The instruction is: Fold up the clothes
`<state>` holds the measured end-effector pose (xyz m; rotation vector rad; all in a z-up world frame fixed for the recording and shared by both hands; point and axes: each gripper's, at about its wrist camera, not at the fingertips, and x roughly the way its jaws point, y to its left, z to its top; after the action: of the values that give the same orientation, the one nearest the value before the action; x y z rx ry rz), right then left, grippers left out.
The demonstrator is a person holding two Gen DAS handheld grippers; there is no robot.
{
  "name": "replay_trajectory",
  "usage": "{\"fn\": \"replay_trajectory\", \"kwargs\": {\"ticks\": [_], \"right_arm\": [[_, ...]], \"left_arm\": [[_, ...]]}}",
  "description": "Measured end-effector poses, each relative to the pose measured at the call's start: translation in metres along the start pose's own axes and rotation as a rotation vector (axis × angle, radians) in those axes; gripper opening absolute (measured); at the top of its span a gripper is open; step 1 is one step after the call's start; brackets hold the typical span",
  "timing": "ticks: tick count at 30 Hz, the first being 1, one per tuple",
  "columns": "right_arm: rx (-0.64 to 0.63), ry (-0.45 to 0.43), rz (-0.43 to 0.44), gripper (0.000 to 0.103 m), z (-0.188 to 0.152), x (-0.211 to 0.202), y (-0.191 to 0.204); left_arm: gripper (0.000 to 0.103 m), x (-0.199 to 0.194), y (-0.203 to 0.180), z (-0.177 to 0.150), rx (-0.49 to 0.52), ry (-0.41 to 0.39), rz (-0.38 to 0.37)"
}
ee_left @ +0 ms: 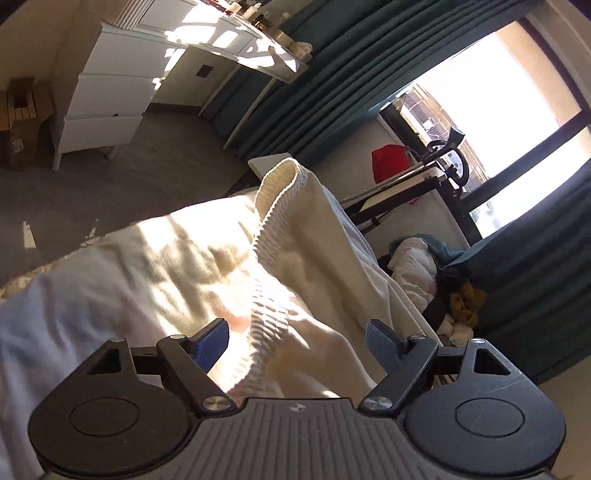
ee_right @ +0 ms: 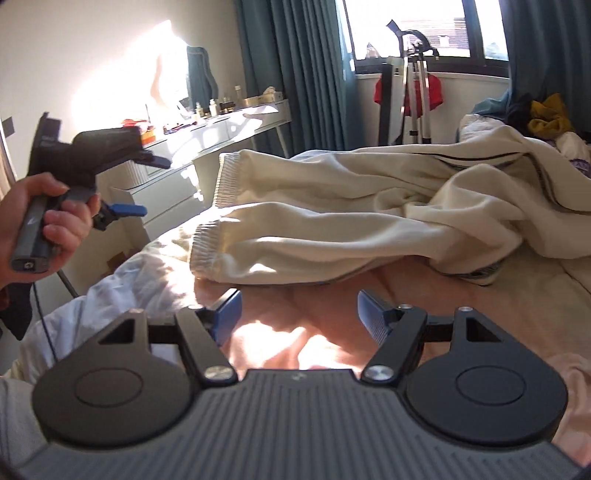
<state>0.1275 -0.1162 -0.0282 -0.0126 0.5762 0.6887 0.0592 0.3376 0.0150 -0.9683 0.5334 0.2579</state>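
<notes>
- The right gripper [ee_right: 299,317] hangs low over the bed [ee_right: 332,332], its blue pads [ee_right: 373,314] spread wide with nothing between them, only sunlit sheet below.
- The left gripper [ee_left: 297,347] also has its fingers parted; a ribbed cuff [ee_left: 267,332] of the cream garment lies under the gap, and I cannot tell whether either pad touches it.
- From the right wrist view, the left gripper [ee_right: 122,192] shows up at the left edge, held in the person's hand [ee_right: 48,218] above the bed's side.
- Just past the right gripper lies the cream garment [ee_right: 351,221], rumpled across the bed, two ribbed hems toward the dresser side and dark stripes along its far folds.
- Beyond it on the right sits a heap of clothes [ee_right: 546,118], one piece mustard yellow.
- Farther off stand a white dresser [ee_right: 221,133] with bottles on top, teal curtains [ee_right: 303,74], a tripod [ee_right: 417,92] with something red behind it, and the window [ee_right: 406,22].
</notes>
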Motion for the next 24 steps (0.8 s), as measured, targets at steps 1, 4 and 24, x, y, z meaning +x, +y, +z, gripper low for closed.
{"fn": "replay_trajectory", "kwargs": {"ticks": [1, 4, 24], "right_arm": [[0.027, -0.007, -0.028, 0.072, -0.001, -0.008, -0.014], [0.217, -0.040, -0.092, 0.072, -0.007, -0.031, -0.067], [1.234, -0.237, -0.106, 0.070, -0.068, 0.051, -0.311]], "left_arm": [[0.083, -0.002, 0.001, -0.014, -0.037, 0.021, -0.017], [0.083, 0.010, 0.005, -0.054, -0.163, 0.099, -0.053], [0.078, 0.114, 0.030, -0.114, -0.343, 0.163, -0.050]]}}
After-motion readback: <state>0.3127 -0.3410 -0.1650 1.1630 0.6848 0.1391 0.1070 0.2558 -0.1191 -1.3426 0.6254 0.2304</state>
